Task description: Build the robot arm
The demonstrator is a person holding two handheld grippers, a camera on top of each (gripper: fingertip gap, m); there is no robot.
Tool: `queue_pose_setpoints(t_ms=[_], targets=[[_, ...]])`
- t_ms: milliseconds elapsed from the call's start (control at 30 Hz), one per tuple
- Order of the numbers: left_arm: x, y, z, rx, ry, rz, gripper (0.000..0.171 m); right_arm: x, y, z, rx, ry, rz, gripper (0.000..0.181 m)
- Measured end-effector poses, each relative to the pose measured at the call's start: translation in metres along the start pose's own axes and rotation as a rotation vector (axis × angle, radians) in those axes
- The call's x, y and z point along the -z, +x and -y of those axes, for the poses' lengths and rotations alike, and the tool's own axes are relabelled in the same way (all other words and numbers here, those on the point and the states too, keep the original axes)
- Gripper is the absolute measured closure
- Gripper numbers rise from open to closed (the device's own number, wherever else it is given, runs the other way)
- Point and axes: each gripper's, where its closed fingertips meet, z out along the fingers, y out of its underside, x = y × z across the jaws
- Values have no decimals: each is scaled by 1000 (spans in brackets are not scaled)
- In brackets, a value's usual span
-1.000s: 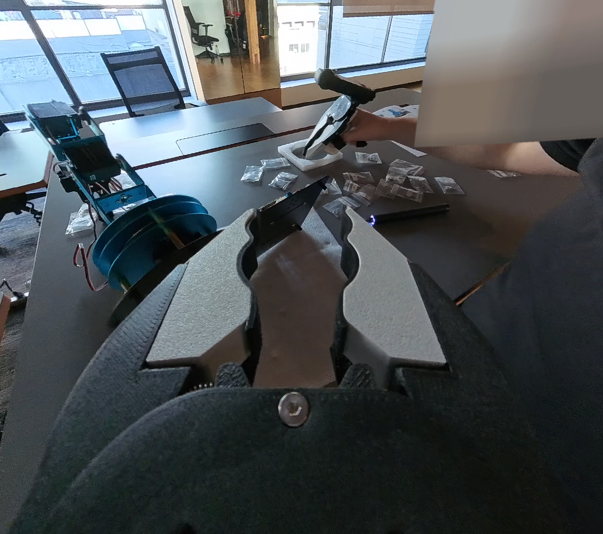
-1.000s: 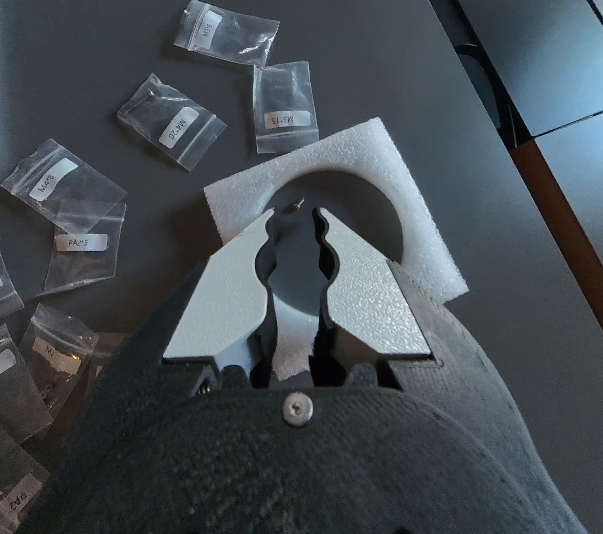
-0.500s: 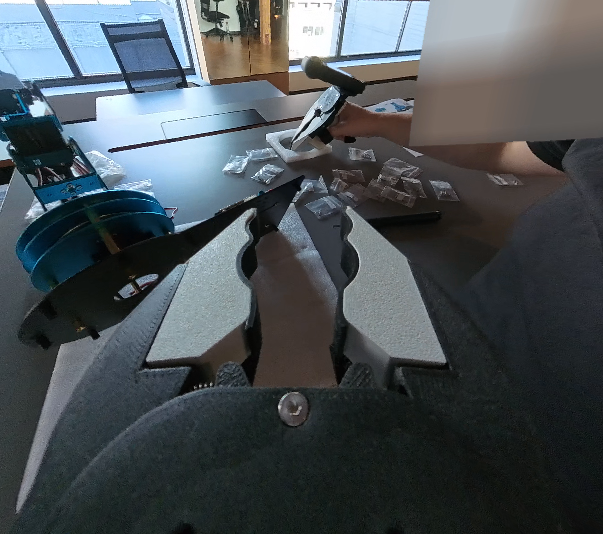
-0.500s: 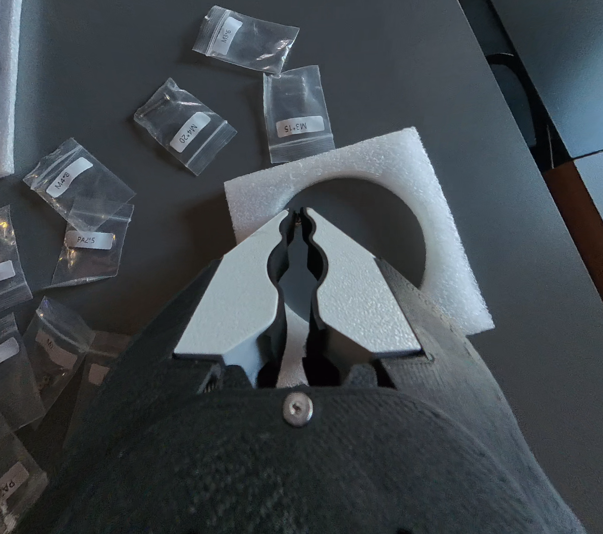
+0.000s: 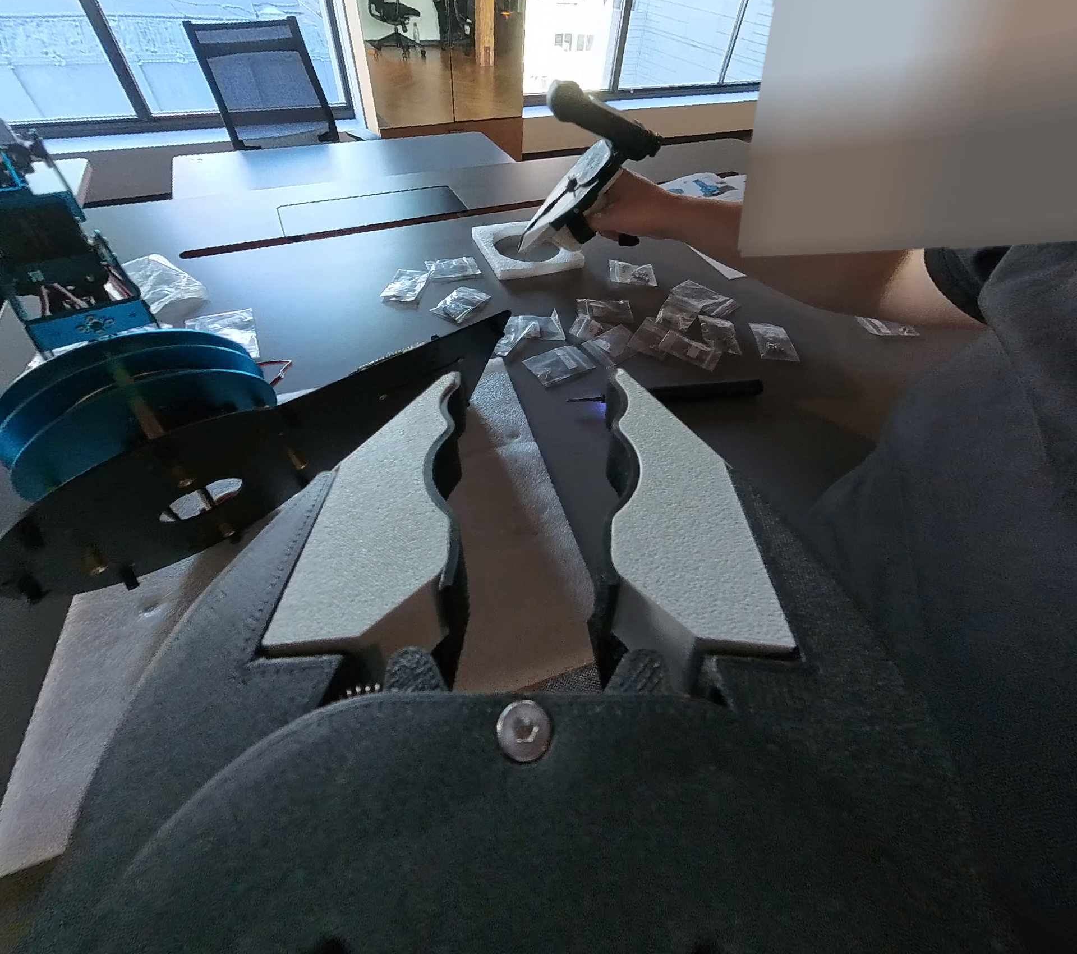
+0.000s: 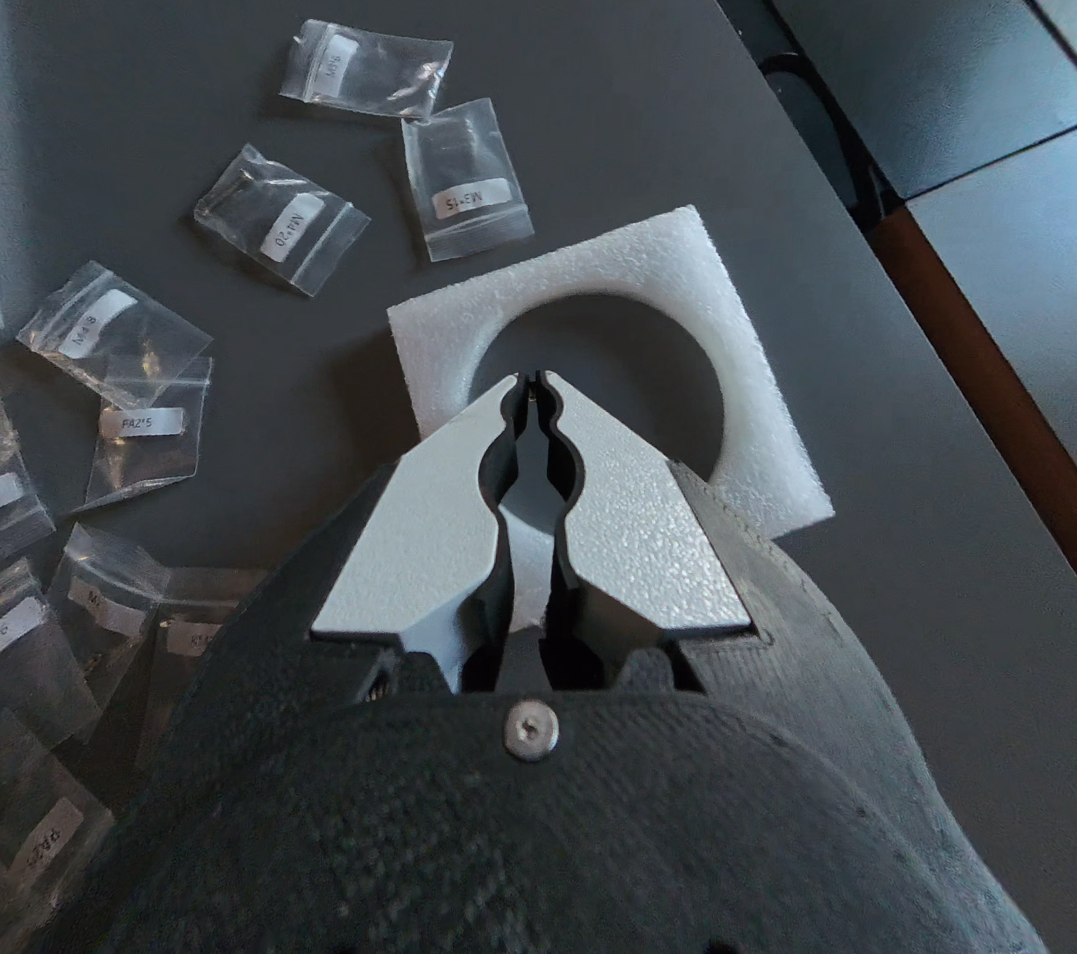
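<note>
Right now the right gripper (image 6: 531,382) points down into the round hole of the white foam square (image 6: 752,389) on the counter (image 6: 583,51), its jaws clenched on a tiny dark screw (image 6: 530,392) at their very tips, small parts bags (image 6: 466,180) just to its left. Nearer, the left gripper (image 5: 536,389) hangs with jaws released, its left finger beside a black plate (image 5: 262,436) bearing blue discs (image 5: 116,389).

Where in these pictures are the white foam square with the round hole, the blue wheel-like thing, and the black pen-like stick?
white foam square (image 6: 752,343): right wrist view, on its far right border.
blue wheel-like stack (image 5: 87,401): left wrist view, on the discs' rims.
black stick (image 5: 705,389): left wrist view, mid-shaft.
</note>
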Motion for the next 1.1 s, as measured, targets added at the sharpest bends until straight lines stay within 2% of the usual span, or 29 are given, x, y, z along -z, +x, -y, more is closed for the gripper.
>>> queue_pose_setpoints(t_ms=[100,200,267,400,500,567,633,800,867,967,1100], targets=[[-10,2,1,-7,-9,-20,125,19,-22,18,-6,123,113,180],[-18,5,-2,-17,-20,-28,125,65,-88,48,104,355,323,180],[-24,8,-4,-8,-7,-33,127,94,-131,61,96,462,437,180],[-42,16,-19,-30,-21,-45,129,134,-208,81,-193,553,800,181],[-54,22,-37,-24,-62,-134,129,134,-251,82,-329,520,950,181],[-53,18,-48,-27,-83,-187,129,126,-281,81,-407,482,984,181],[-46,8,-56,-52,-97,-231,131,109,-315,75,-399,426,941,181],[-14,-37,-83,-148,-154,-359,132,37,-378,63,-212,315,596,180],[1,-55,-96,-188,-199,-431,133,3,-382,55,-148,250,417,180],[24,-75,-112,-211,-255,-553,136,-33,-388,42,-98,159,264,180],[42,-91,-125,-210,-291,-640,136,-55,-400,28,-109,84,206,180]])
